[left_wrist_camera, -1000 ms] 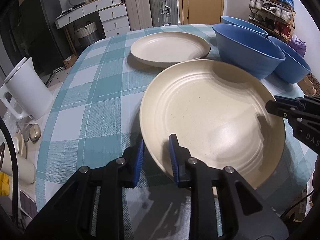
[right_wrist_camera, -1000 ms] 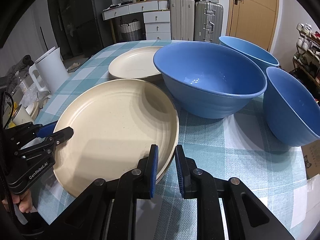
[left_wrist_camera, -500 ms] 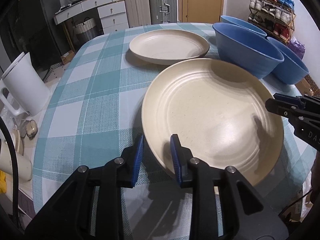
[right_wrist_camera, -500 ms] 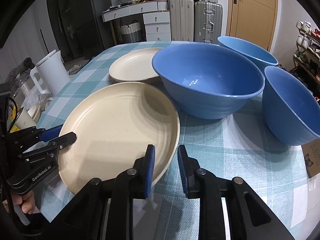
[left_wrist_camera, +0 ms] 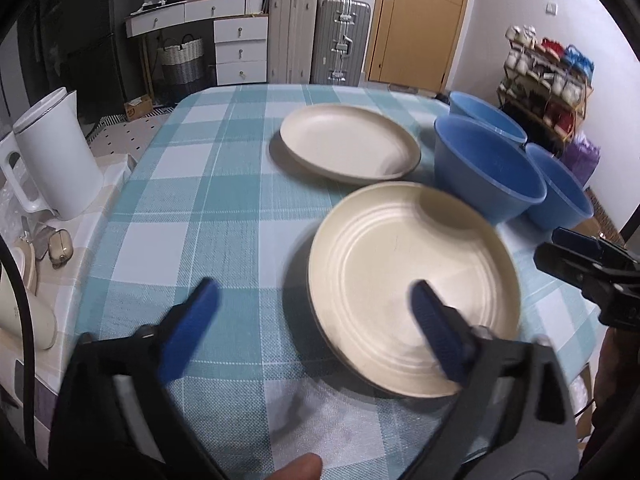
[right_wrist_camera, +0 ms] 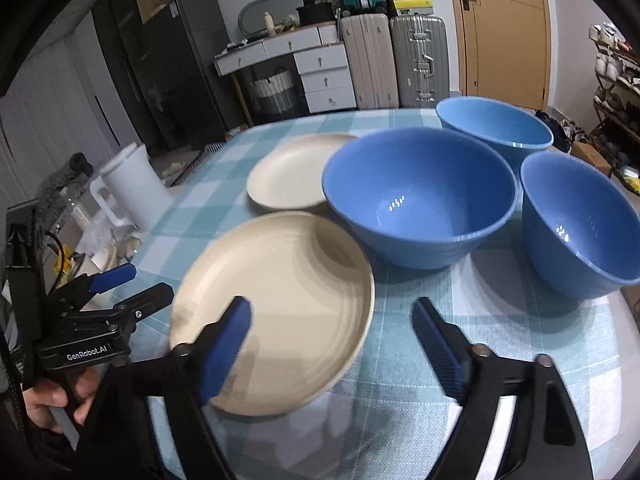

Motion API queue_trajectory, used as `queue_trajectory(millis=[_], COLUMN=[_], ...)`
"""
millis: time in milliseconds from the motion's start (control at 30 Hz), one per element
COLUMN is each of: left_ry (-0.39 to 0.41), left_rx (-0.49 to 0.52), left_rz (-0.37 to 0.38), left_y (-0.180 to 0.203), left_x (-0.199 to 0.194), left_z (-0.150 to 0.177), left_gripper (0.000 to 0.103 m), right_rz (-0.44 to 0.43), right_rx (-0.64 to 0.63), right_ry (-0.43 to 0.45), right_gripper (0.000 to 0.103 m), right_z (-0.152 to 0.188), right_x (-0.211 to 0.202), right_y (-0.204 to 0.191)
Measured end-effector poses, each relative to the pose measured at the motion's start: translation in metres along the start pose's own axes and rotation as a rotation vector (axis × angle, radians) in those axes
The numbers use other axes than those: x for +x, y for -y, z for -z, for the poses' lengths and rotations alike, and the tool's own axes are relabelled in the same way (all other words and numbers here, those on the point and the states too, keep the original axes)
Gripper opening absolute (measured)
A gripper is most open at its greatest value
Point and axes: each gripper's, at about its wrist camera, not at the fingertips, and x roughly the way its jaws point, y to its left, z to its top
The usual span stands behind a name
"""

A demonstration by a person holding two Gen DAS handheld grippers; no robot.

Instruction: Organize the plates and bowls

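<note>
A cream plate [left_wrist_camera: 400,256] [right_wrist_camera: 280,280] lies flat on the checked tablecloth nearest me. My left gripper [left_wrist_camera: 314,292] hangs above its left rim with its jaws opening wide, and the pads are clear of the plate. Over the plate's right rim, my right gripper [right_wrist_camera: 331,308] is likewise opening and touches nothing. A second cream plate [left_wrist_camera: 348,148] [right_wrist_camera: 288,176] rests farther back. Three blue bowls stand to the right: a middle bowl [right_wrist_camera: 420,196], a far bowl [right_wrist_camera: 492,128] and a right bowl [right_wrist_camera: 580,216].
A white kettle [left_wrist_camera: 56,156] and small items sit on a side counter left of the table. The table's front edge [left_wrist_camera: 320,432] runs just below the near plate. Behind the table are drawers, suitcases and a door; a shoe rack stands at the right.
Both grippers were shut on opposite rims of the near plate; their jaws have now spread wide and let it go. Both have risen and drawn back, and the plate stays on the cloth.
</note>
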Motion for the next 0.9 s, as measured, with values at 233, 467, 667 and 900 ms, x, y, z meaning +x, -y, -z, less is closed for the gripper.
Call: queue_trajectory(millis=[233,467,667,900], left_ry=[0.04,0.059,0.08,0.094], left_rx=[-0.015,-0.051,-0.054,-0.06], left_rz=[0.01,0.004,-0.007,-0.009], left_y=[-0.006,-0.014,-0.016,-0.019], left_x=[-0.021,-0.028,-0.033,-0.036], left_z=[-0.018,-0.037,-0.054,-0.077], left_gripper=[0.102,0.102,0.102,0.102], right_rz=[-0.017,-0.022,-0.021,-0.005], right_rx=[-0.038,-0.067,-0.102,-0.131], right_ry=[0.075,0.129,0.145,0.166], right_gripper=[0.1,0.102,0.102,0.102], right_z=[-0.028,-0.061,-0.085,-0.119], right_x=[-0.032,-0.06,-0.073,-0.081], right_y=[-0.005,-0.005,-0.009,-0.014])
